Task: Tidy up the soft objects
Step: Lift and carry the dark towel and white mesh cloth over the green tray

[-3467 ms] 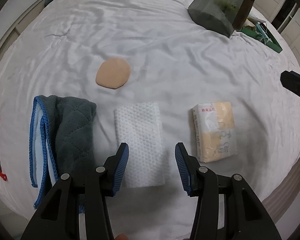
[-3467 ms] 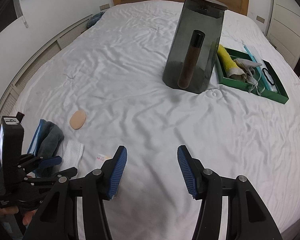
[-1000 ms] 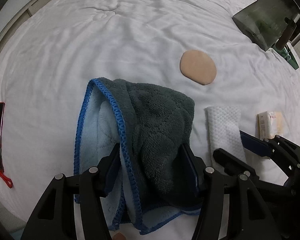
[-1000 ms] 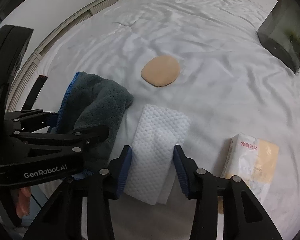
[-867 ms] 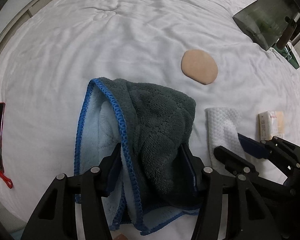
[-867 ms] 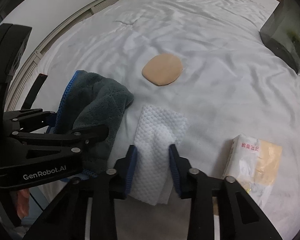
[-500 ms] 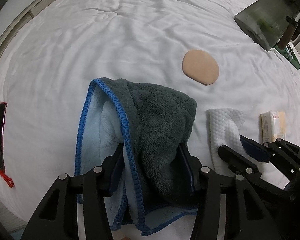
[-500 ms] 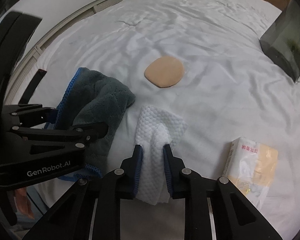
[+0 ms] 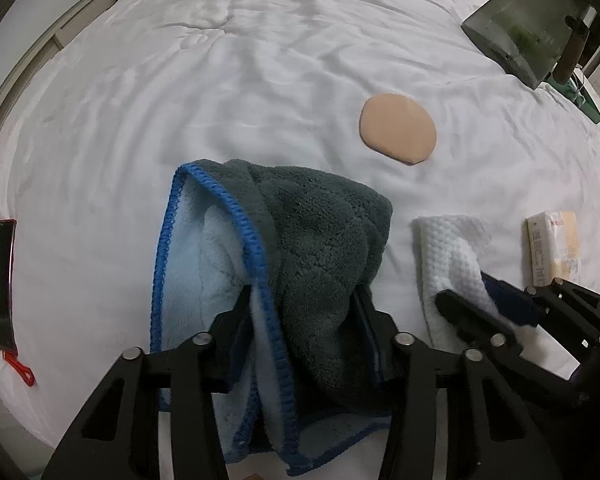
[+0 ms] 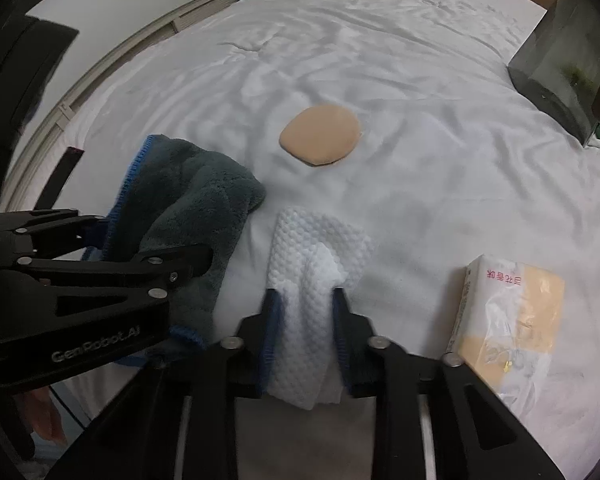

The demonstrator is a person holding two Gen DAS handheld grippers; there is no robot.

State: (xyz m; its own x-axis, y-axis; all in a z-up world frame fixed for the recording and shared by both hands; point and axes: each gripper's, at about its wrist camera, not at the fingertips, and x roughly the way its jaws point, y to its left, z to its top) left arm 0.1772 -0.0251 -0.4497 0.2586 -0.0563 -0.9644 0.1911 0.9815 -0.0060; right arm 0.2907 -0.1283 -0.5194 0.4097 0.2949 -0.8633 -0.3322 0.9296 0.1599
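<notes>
The white waffle cloth lies on the bed, bunched in the clenched right gripper. Beside it, the left gripper grasps the grey towel. Lift both straight up, keeping the 2 pinches firm so folds don't slip.

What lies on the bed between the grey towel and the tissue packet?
The white waffle cloth lies between the grey towel and the tissue packet, pinched by the right gripper. The right wrist view shows this best.
</notes>
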